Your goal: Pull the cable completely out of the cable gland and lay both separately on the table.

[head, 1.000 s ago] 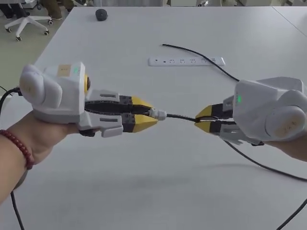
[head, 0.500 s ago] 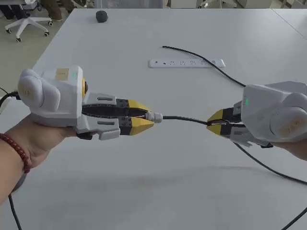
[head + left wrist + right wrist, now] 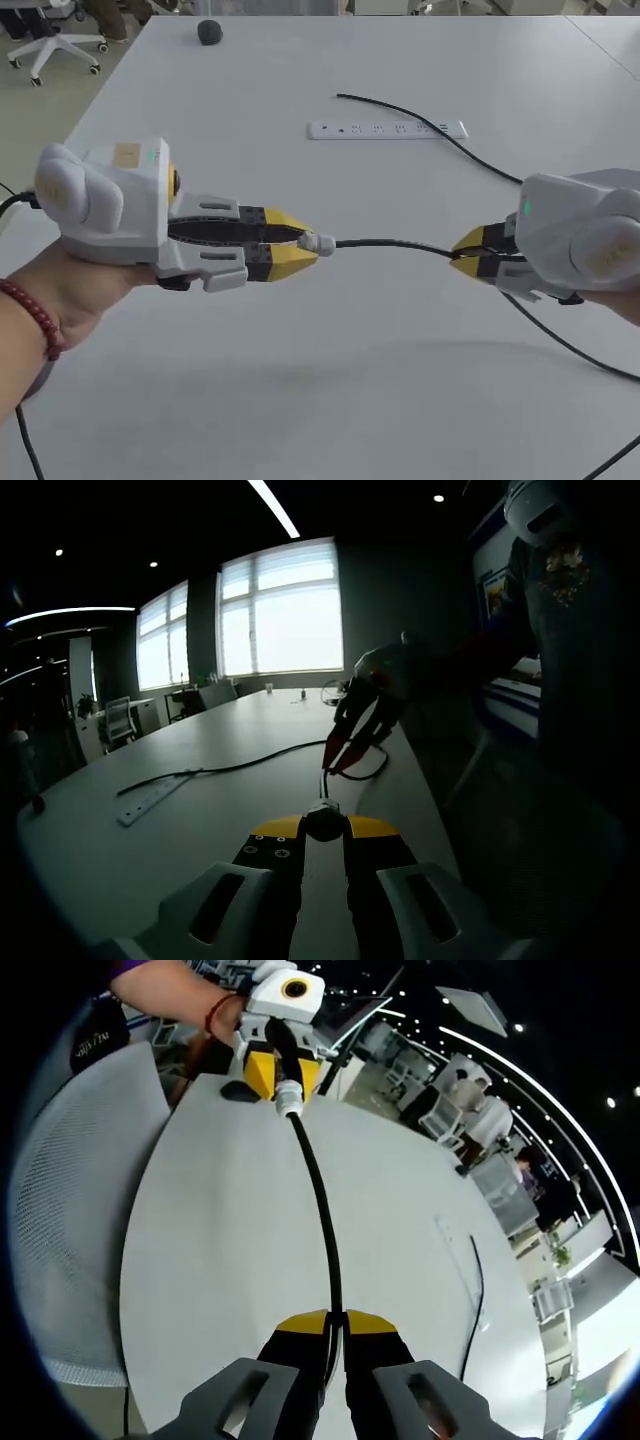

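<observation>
The white table [image 3: 380,350] takes up most of the room in front of me, with a white office chair [image 3: 55,40] off its far left corner. Over the near half a person holds 2 grippers level and facing each other, well apart, both off the tabletop with a faint shadow below them.

The left gripper [image 3: 314,243] has its yellow-tipped jaws closed on the cable gland [image 3: 320,243], pinching its body so that only the white nose sticks out past the tips. The right gripper [image 3: 456,253] has its jaws pressed together on the cable [image 3: 390,244], gripping it right at the tips.

A long white power strip [image 3: 385,130] lies flat further back on the table.

The black cable runs nearly straight between the 2 grippers, one end sitting inside the gland, so the 2 parts are not separated. Behind the right gripper the cable trails down towards the near right edge of the table. Another black stretch [image 3: 400,108] curves over the strip's right end; I cannot tell if it is the same cable.

A red bead bracelet [image 3: 40,315] circles the left wrist, and a small dark object [image 3: 209,32] sits at the table's far end
</observation>
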The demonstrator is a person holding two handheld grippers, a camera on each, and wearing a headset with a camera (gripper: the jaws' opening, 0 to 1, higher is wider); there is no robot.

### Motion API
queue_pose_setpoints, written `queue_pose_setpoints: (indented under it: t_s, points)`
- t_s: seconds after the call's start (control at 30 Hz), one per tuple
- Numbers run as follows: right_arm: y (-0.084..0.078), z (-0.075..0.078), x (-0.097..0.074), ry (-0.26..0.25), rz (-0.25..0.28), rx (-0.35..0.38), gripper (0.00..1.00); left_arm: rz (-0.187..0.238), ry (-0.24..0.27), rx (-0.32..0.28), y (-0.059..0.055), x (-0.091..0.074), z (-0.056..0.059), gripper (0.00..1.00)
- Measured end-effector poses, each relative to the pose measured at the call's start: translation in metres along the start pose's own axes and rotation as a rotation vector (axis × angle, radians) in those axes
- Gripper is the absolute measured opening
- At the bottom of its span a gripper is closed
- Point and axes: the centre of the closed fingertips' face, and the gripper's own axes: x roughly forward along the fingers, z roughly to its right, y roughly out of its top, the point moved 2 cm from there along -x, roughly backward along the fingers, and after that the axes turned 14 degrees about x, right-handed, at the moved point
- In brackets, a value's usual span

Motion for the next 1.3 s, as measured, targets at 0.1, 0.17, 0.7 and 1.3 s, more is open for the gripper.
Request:
queue_pose_setpoints:
  t_s: [0.1, 0.17, 0.7, 1.3]
  points:
    - [-0.004, 0.003, 0.000, -0.007, -0.009, 0.001, 0.00, -0.001, 0.000, -0.004, -0.002, 0.003, -0.001, 0.16]
    - [-0.006, 0.003, 0.000, -0.006, -0.017, 0.006, 0.00, 0.000, -0.002, -0.005, -0.003, 0.006, -0.001, 0.16]
    - [-0.023, 0.018, -0.001, -0.058, -0.064, 0.031, 0.00, -0.011, 0.001, -0.019, -0.010, 0.014, -0.005, 0.16]
    - [-0.029, 0.065, 0.025, -0.132, -0.050, 0.323, 0.00, 0.010, -0.006, -0.020, -0.009, 0.021, -0.008, 0.16]
